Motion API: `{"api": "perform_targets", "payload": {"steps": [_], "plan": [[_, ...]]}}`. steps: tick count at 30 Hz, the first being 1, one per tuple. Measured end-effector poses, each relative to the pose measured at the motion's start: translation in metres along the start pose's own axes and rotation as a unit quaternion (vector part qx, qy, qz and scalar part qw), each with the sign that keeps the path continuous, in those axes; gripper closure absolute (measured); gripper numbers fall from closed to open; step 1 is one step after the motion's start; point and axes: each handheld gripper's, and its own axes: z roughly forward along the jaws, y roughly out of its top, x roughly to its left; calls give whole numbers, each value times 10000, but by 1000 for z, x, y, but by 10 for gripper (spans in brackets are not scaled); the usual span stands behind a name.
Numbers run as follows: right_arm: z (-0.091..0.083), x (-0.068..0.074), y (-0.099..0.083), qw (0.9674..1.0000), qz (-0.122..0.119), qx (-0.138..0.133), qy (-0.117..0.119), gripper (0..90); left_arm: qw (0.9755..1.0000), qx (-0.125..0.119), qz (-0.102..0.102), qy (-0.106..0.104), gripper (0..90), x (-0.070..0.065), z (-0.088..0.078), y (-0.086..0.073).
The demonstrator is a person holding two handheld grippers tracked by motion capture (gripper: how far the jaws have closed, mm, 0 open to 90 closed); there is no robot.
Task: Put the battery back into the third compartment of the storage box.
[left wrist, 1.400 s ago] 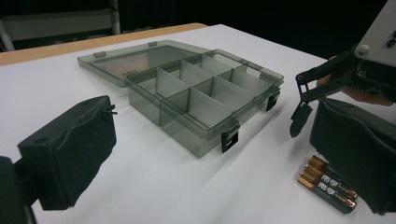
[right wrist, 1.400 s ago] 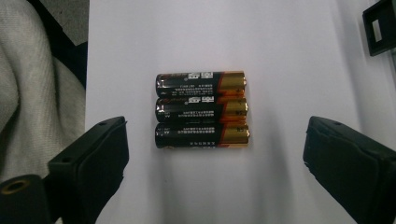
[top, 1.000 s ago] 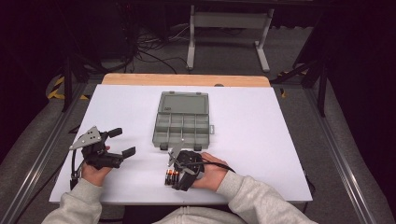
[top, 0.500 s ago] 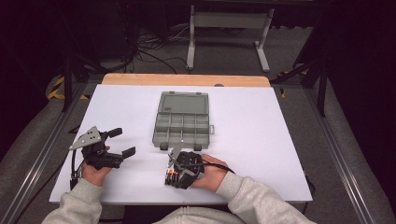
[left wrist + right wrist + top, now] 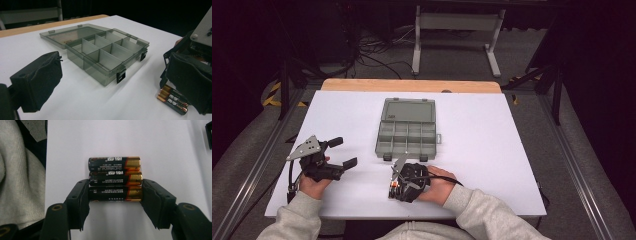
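- Batteries (image 5: pixel 114 181) (three, black and gold) are seen lying side by side on the white surface (image 5: pixel 492 130), near its front edge and just in front of the box (image 5: pixel 408 129).
- The nearest battery is bracketed end to end by the right claw (image 5: pixel 115 195); its jaws are set at the two ends, apparently touching, though a firm grip cannot be confirmed.
- The right claw (image 5: pixel 404 181) is held low over the batteries by the right hand (image 5: pixel 437 186).
- The left claw (image 5: pixel 339 152) is held released, jaws well apart, with nothing between them, at the front left of the surface.
- The box, grey and clear, is left open, its lid laid flat behind it and its compartments empty.
- Two black latches (image 5: pixel 121 75) hang at the box's front wall.
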Motion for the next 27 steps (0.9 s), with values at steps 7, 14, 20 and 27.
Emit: {"api": "perform_targets", "payload": {"steps": [7,14,20,27], "plan": [[-10,-3,2,10000,29,-17,28,412,10000,0,8,3,12,0,0,0],[-27,-13,5,9999,-30,-96,-50,412,10000,30,9,8,12,0,0,0],[-38,-22,7,9998,6,-175,-88,412,10000,40,20,8,12,0,0,0],[-53,-37,10,9993,-51,-318,-174,412,10000,35,7,41,13,0,1,-1]]}}
